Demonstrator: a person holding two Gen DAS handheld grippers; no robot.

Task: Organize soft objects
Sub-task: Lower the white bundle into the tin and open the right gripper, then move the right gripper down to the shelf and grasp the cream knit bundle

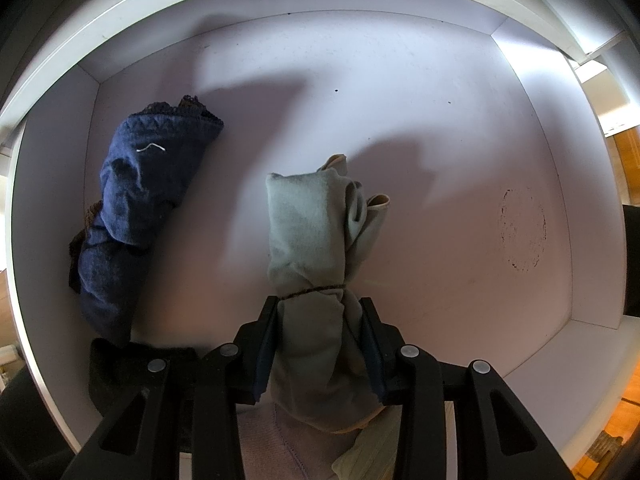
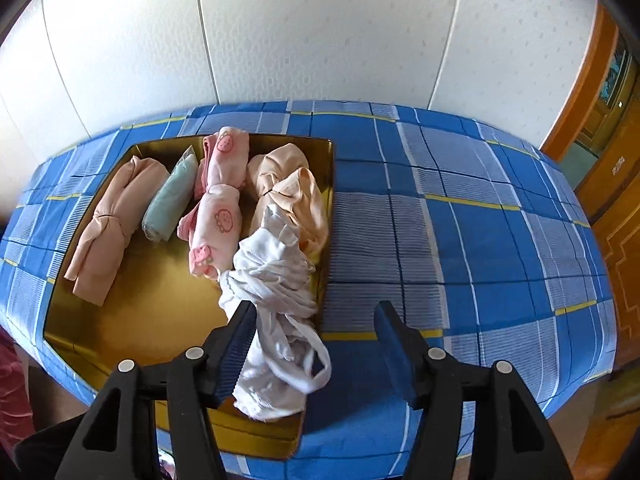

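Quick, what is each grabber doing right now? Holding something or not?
Left gripper: shut on the grey-green cloth roll, over the white drawer.
Right gripper: open, with the white cloth bundle against one finger only, not pinched.

Blue plaid sheet (image 2: 460,208) covered bed; white panelled wall (image 2: 320,32) stood behind, wooden door (image 2: 612,168) at right. Faint ring stain (image 1: 523,234) marked white floor.
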